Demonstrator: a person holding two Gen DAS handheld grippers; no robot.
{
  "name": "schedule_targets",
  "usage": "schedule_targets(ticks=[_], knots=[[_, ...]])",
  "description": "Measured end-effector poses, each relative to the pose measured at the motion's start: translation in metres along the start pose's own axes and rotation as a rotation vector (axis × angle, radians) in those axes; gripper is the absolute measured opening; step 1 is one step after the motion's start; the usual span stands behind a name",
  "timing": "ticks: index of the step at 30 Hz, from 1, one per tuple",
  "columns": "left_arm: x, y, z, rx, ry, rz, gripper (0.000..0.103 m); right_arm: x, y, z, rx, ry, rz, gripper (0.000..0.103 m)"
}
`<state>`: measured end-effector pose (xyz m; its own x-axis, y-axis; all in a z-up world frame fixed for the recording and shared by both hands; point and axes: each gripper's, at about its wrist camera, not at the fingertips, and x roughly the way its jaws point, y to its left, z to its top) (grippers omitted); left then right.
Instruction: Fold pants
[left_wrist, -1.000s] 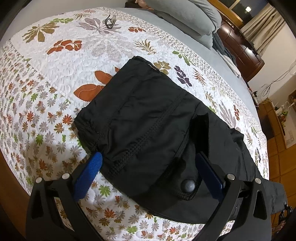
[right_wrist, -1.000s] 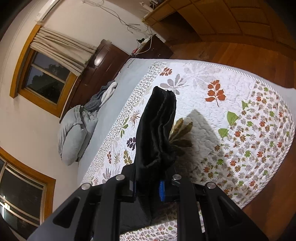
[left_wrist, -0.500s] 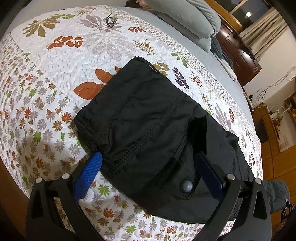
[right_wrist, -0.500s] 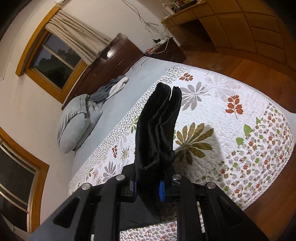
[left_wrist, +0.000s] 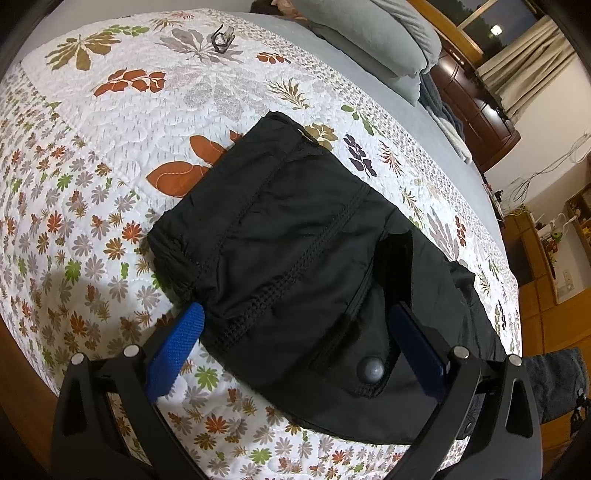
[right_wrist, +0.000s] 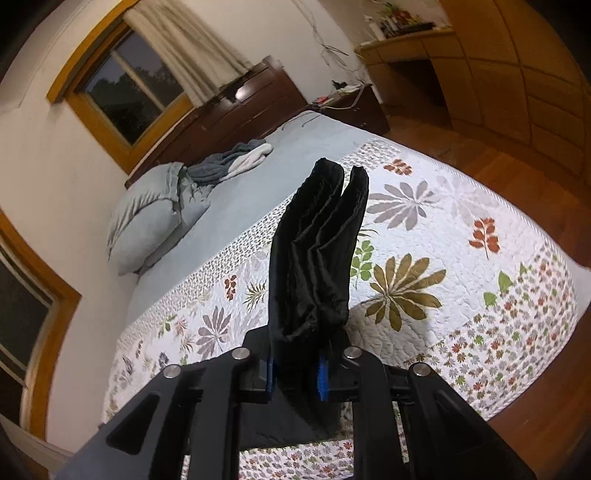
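Note:
Black pants (left_wrist: 295, 258) lie on a floral quilt (left_wrist: 92, 184) in the left wrist view, waistband and snap button toward the camera. My left gripper (left_wrist: 295, 341) hangs just over the waist, open wide, its blue pads (left_wrist: 177, 347) standing on either side of the cloth. In the right wrist view my right gripper (right_wrist: 295, 373) is shut on a bunched part of the pants (right_wrist: 317, 251), probably the leg ends. The cloth stands up past the fingers, lifted above the quilt (right_wrist: 461, 295). How the pants run between the two views is hidden.
Grey pillows (left_wrist: 388, 40) and loose grey clothes (right_wrist: 232, 162) lie at the head of the bed by a dark wooden headboard (right_wrist: 240, 107). A small dark object (left_wrist: 221, 37) rests on the quilt's far part. Wooden floor (right_wrist: 498, 147) surrounds the bed edge.
My right gripper has risen and rolled with the black cloth in it, so the bed now looks more level and farther below. The left gripper and the waist part have stayed put.

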<state>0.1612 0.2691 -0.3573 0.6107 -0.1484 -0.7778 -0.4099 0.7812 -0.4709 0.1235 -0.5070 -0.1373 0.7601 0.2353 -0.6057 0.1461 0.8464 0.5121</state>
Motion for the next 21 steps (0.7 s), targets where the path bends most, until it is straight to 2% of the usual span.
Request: schedule_targets(ticks=[9,21], knots=[[-0.001,0.003,0.000,-0.005,-0.001,-0.014,0.100,0.008,0.052,-0.008,-0.157,0.013,-0.050,0.017],[0.000,0.003,0.000,0.000,0.005,-0.005,0.100,0.018,0.086,-0.018,-0.232,0.022,-0.055,0.017]])
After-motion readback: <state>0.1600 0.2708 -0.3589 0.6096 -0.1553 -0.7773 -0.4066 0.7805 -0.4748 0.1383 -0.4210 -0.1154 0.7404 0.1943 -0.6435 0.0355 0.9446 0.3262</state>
